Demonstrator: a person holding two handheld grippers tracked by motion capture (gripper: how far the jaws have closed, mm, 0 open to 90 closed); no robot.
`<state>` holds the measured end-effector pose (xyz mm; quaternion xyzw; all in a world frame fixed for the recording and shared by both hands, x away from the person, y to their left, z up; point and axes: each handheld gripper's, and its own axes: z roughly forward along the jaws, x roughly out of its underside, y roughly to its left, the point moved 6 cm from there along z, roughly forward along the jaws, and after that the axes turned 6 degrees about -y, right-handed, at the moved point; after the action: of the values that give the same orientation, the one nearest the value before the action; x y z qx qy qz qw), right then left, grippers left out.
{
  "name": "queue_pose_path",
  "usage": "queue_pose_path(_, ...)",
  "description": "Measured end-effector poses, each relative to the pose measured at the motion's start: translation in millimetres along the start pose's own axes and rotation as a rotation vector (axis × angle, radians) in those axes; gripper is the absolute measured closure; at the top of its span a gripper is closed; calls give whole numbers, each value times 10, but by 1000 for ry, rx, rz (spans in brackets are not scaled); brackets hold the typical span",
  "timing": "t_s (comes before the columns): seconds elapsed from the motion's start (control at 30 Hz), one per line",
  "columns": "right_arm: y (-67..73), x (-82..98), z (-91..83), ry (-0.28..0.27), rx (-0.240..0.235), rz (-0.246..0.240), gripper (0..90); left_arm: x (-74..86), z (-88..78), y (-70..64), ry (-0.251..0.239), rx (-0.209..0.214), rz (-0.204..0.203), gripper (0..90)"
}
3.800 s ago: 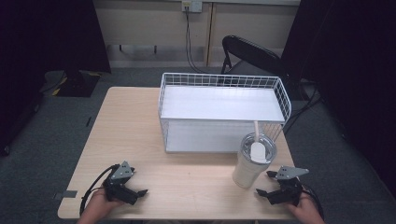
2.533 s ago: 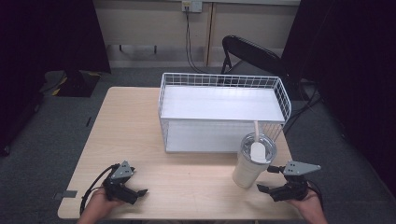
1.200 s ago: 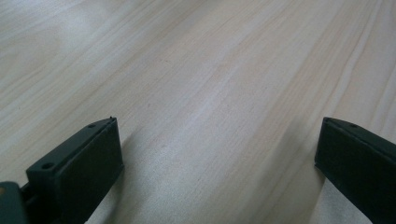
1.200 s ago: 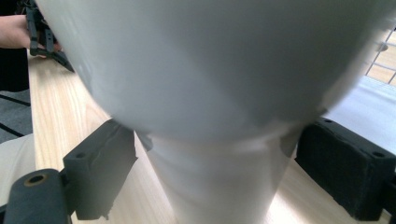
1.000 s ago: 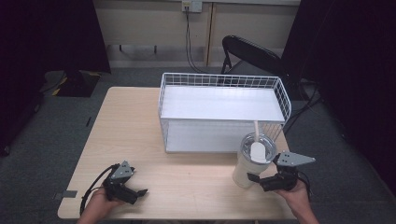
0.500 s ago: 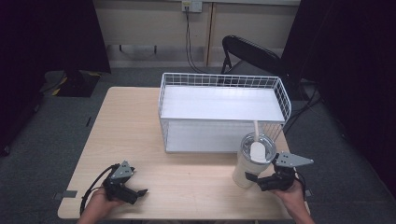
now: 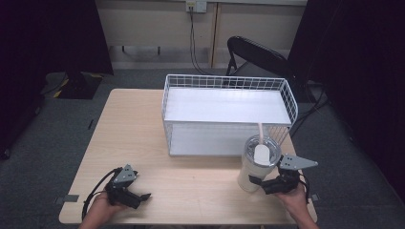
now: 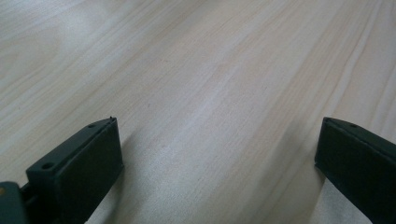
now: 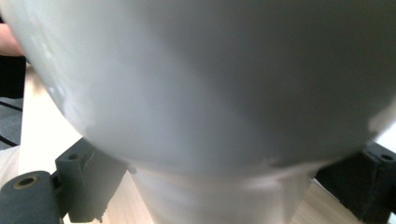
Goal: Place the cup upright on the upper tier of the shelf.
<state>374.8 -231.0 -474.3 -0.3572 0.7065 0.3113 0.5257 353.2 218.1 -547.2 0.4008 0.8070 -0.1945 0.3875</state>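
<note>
While the person stands at the near edge of the desk, the right gripper is at the near right corner, with its jaws on the two sides of the lower body of a white tumbler. In the right gripper view the tumbler is very close, and one black jaw shows at each side of its narrow base; whether the jaws already press on it I cannot tell. The tumbler stands upright on the desk, just in front of the right end of a white wire basket, and it has a clear lid with a straw rising from it. The basket is on the far half of the desk, toward the right edge.

At the near left corner the left gripper rests low over the wood, well apart from the tumbler. In the left gripper view its jaws stand wide, with bare desk between them.
</note>
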Motion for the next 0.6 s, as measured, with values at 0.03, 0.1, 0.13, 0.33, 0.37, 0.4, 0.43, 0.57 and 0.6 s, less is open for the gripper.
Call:
queue_pose_path(0.03, 0, -3, 0, 7, 2, -2, 87, 0, 0, 0, 0, 0, 0, 1)
queue_pose_path(0.1, -2, -5, -3, 12, -2, -4, 86, 0, 0, 0, 0, 0, -1, 1)
queue_pose_path(0.13, -4, -5, -7, 13, -3, -6, 86, 0, 0, 0, 0, 0, 0, 1)
queue_pose_path(0.33, -2, -1, -15, 7, -2, -8, 89, 0, 0, 0, 0, 0, 0, 1)
queue_pose_path(0.37, -1, -1, -17, 7, -1, -11, 90, 0, 0, 0, 0, 0, 0, 1)
queue_pose_path(0.4, 1, 0, -20, 5, 2, -9, 91, 0, 0, 0, 0, 0, 0, 1)
queue_pose_path(0.43, 1, 0, -20, 5, 2, -9, 91, 0, 0, 0, 0, 0, 0, 1)
queue_pose_path(0.57, 10, 2, -29, -11, 15, -21, 98, 0, 0, 0, 0, 0, 0, 1)
queue_pose_path(0.6, 16, 2, -30, -13, 21, -21, 98, 0, 0, 0, 0, 0, 0, 1)
